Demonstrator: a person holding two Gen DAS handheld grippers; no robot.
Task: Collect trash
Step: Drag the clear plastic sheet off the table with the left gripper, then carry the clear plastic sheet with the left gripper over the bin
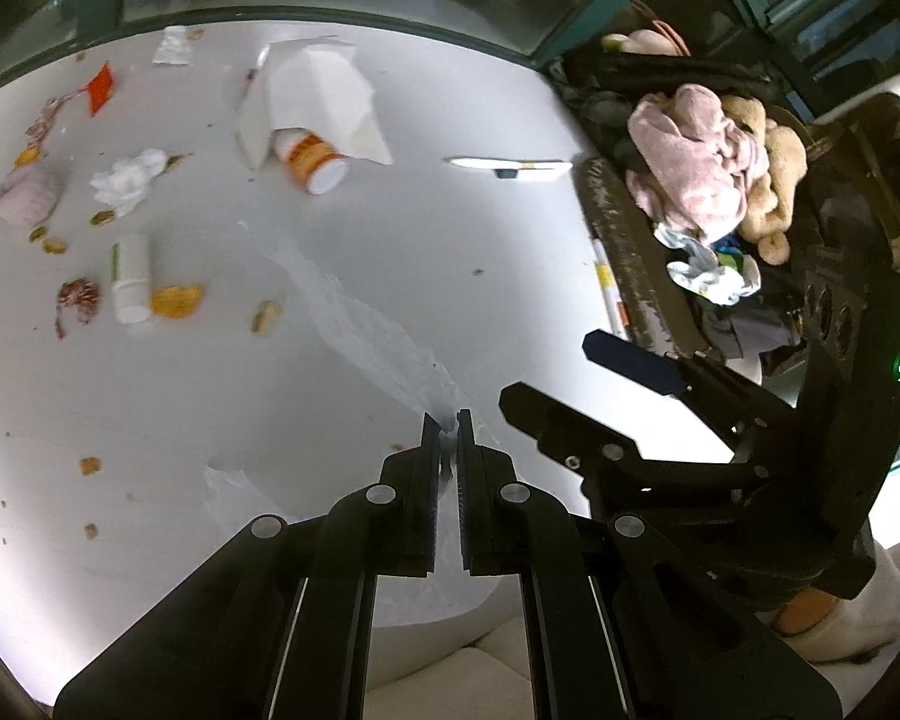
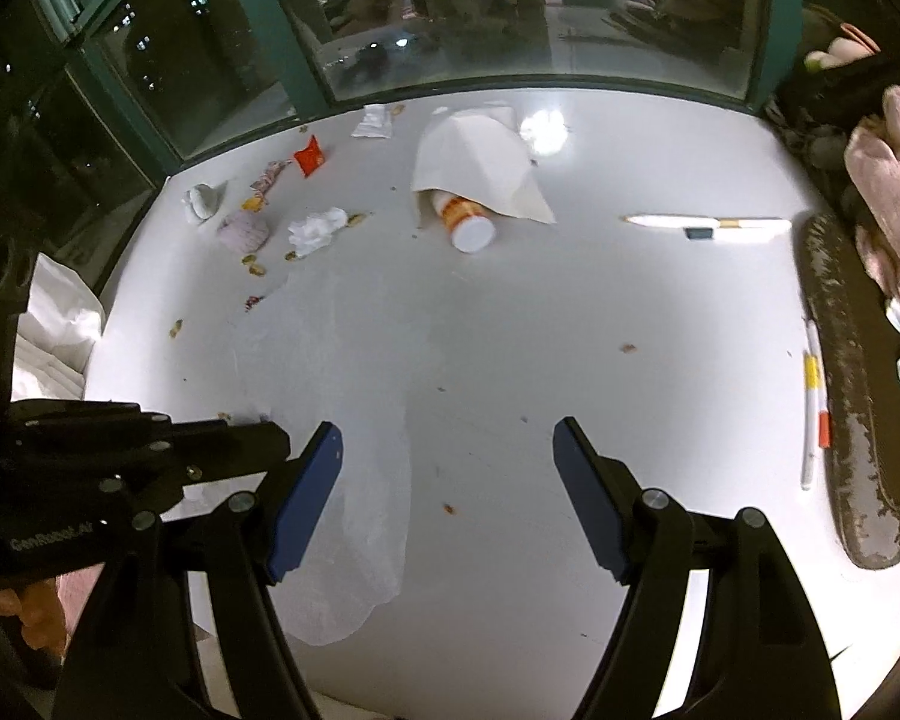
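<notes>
On the white table (image 1: 222,396), the far left holds the densest litter: a pink crumpled wad (image 1: 29,197) at ten o'clock in the left wrist view, a red wrapper (image 1: 101,86) above it near the glass edge, a crumpled white tissue (image 1: 131,177), and a small white bottle (image 1: 131,281) lying beside an orange peel scrap (image 1: 175,300). Nut shells and crumbs are strewn among them.

Toward twelve o'clock an orange-labelled pill bottle (image 1: 312,161) lies on its side, its top tucked under a folded white paper (image 1: 321,99).

The left gripper (image 1: 448,429) sits at six o'clock with its jaws pressed together, pinching the edge of a thin clear plastic bag (image 1: 360,324); the film trails away from the pinch toward eleven o'clock and also sags below the fingers.

In the right wrist view the right gripper (image 2: 447,441) has its blue-padded jaws spread wide with nothing between them; the bag (image 2: 360,510) lies just under and beside its left finger, at seven o'clock. Bare tabletop stretches from the jaws up to twelve o'clock.

At two o'clock lies a white pen (image 2: 708,222); at three o'clock another pen (image 2: 813,396) rests against a dark worn basket rim (image 2: 852,396), which bounds the table on the right. Pink cloth (image 2: 891,180) is piled in it. A green-framed glass wall (image 2: 510,18) closes the far edge.
</notes>
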